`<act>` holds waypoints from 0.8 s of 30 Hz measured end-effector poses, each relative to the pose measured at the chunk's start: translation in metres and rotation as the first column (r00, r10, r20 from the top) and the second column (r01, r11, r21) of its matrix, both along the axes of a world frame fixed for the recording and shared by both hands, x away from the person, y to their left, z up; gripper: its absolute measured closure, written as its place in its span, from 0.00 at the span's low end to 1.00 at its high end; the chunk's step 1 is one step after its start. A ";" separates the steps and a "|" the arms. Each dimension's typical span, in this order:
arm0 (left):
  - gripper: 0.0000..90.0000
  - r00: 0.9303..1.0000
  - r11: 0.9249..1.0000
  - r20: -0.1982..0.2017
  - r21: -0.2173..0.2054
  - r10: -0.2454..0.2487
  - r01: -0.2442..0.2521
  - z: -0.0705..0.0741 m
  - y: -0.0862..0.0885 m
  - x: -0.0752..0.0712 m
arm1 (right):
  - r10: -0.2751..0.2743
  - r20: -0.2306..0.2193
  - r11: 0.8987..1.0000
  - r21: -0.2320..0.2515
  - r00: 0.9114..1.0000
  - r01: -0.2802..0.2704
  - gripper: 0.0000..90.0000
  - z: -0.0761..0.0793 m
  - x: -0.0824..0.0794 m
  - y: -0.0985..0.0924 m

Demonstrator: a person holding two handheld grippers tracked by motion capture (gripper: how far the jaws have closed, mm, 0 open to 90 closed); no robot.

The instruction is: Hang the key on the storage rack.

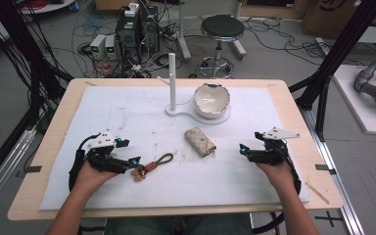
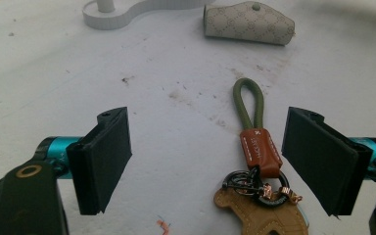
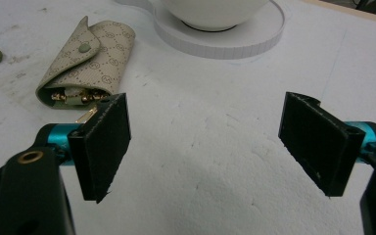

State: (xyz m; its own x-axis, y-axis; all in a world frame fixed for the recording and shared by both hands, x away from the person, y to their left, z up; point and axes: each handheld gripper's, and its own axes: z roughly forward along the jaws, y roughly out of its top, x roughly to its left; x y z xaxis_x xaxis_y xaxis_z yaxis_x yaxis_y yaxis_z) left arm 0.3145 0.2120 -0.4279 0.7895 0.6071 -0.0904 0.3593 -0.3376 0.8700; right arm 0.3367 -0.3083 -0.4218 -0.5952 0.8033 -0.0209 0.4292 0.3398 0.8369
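Left gripper (image 1: 129,152) jaws apart around the keychain (image 2: 258,171), right gripper (image 1: 247,149) jaws apart near the key pouch (image 3: 88,63).

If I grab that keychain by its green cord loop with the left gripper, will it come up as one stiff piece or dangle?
Probably dangle: the keychain joins its green cord loop to a tan leather charm through loose metal rings. The loop looks soft, so it may flatten between the pads. It seems light. The left gripper stands open around it.
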 end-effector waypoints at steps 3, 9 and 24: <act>0.21 1.000 1.000 -0.003 0.007 -0.009 0.009 -0.001 -0.004 -0.001 | -0.001 -0.005 1.000 0.000 1.000 0.001 0.22 0.000 0.000 0.001; 0.21 0.999 0.999 -0.018 0.030 -0.036 0.037 -0.003 -0.015 -0.001 | 0.005 -0.004 1.000 -0.003 1.000 -0.005 0.22 0.000 0.000 0.001; 0.25 0.990 0.976 -0.100 0.184 -0.103 0.120 -0.023 -0.054 0.000 | 0.024 -0.019 0.999 -0.027 1.000 -0.024 0.22 -0.002 0.000 0.004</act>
State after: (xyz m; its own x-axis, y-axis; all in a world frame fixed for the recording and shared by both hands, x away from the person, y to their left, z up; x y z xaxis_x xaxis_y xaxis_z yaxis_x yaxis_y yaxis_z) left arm 0.3143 0.1584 -0.4512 0.8469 0.5288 -0.0560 0.3838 -0.5351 0.7526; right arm 0.3369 -0.3040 -0.4237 -0.6150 0.7879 -0.0320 0.4356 0.3732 0.8191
